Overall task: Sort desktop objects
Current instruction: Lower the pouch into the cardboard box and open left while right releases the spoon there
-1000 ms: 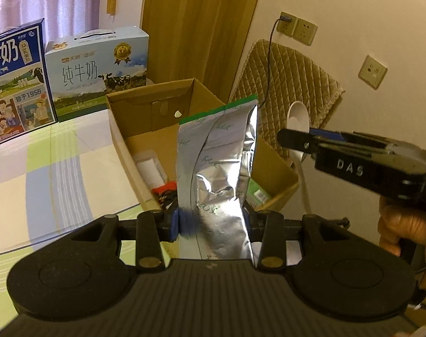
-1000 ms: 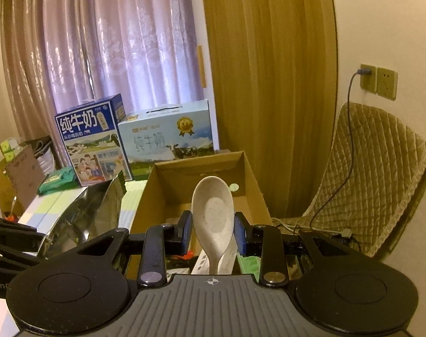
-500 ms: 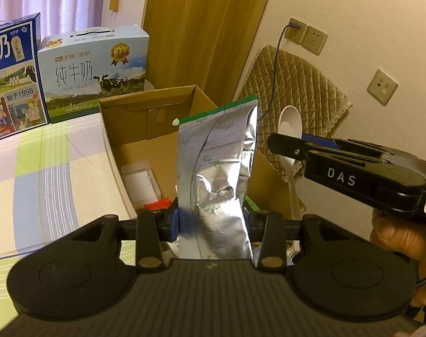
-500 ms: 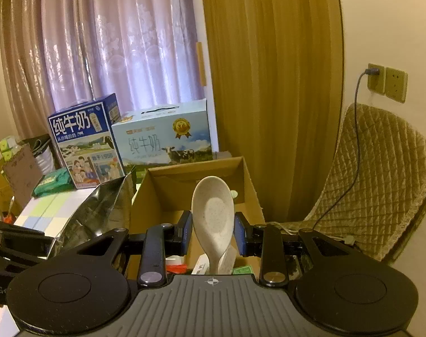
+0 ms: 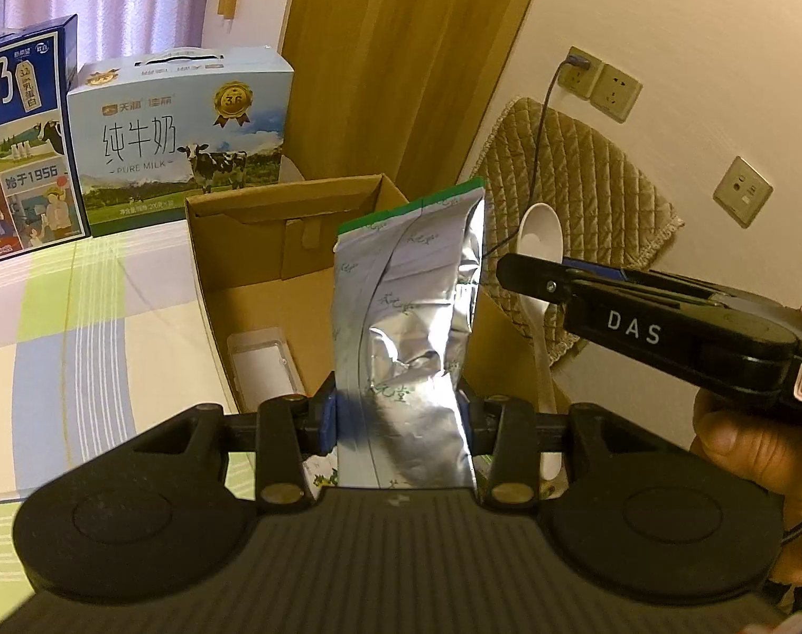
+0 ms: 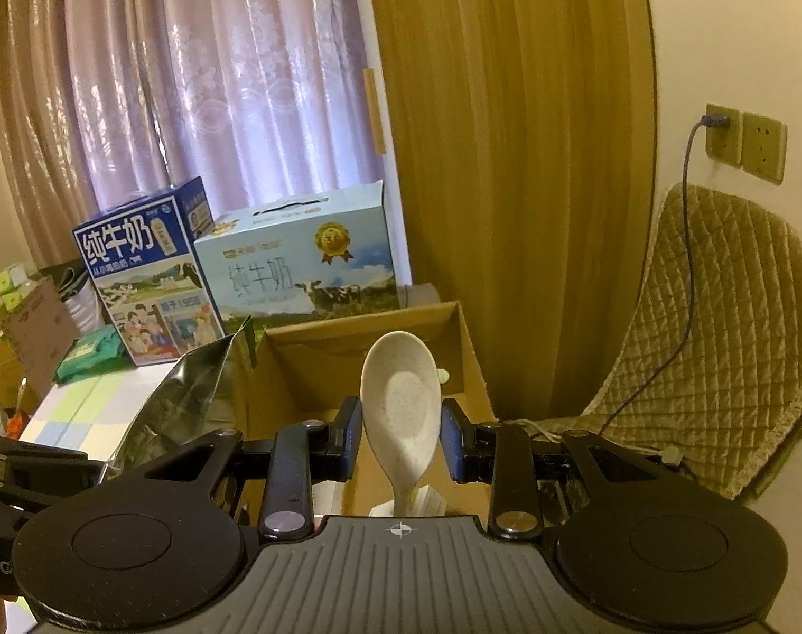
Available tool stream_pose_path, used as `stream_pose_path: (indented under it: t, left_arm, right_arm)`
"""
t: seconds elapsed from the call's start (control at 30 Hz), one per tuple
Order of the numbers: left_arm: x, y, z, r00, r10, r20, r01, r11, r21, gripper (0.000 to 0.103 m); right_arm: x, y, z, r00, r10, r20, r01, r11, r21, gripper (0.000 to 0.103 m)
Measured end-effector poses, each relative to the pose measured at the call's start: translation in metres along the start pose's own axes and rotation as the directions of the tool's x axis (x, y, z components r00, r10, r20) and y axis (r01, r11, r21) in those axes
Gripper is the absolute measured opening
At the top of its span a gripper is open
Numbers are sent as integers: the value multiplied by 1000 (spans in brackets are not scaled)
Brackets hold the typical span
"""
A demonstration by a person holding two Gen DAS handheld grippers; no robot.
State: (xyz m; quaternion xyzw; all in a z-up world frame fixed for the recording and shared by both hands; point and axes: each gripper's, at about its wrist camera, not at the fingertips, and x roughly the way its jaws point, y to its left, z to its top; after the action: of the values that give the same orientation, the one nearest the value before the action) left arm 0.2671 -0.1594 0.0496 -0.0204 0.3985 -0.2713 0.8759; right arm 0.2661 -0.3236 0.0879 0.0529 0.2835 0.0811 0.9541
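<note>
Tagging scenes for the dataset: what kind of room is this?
Likely a room in a home, maybe a bedroom: window curtains, a padded chair by wall sockets, and milk cartons on a checked cloth beside a cardboard box.

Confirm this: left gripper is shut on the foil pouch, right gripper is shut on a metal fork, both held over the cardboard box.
One thing is wrong: the right gripper holds a white spoon, not a metal fork; the right wrist view shows it. The left gripper is shut on the foil pouch, both above the cardboard box.
</note>
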Motion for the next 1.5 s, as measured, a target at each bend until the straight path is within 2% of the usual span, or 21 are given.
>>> stream_pose_path:
  t: [0.47, 1.0, 1.03, 1.1, 1.5]
  left_arm:
    - [28, 11, 5, 1000, 19, -11, -20, 999, -29, 35]
    - [41, 17, 10, 999, 34, -8, -35, 998, -49, 36]
    - [42, 18, 10, 999, 37, -7, -37, 998, -51, 36]
    - [40, 18, 11, 998, 56, 5, -56, 997, -57, 43]
    - [23, 32, 9, 995, 87, 45, -84, 995, -61, 44]
  right_arm:
    - [29, -6, -3, 999, 4, -32, -4, 1000, 7, 29]
    - [38, -7, -2, 999, 4, -36, -3, 1000, 4, 29]
    - [40, -8, -1, 999, 3, -37, -3, 1000, 4, 29]
    - [43, -8, -1, 999, 2, -38, -2, 1000, 4, 29]
    - [53, -1, -6, 999, 14, -53, -13, 1000, 11, 29]
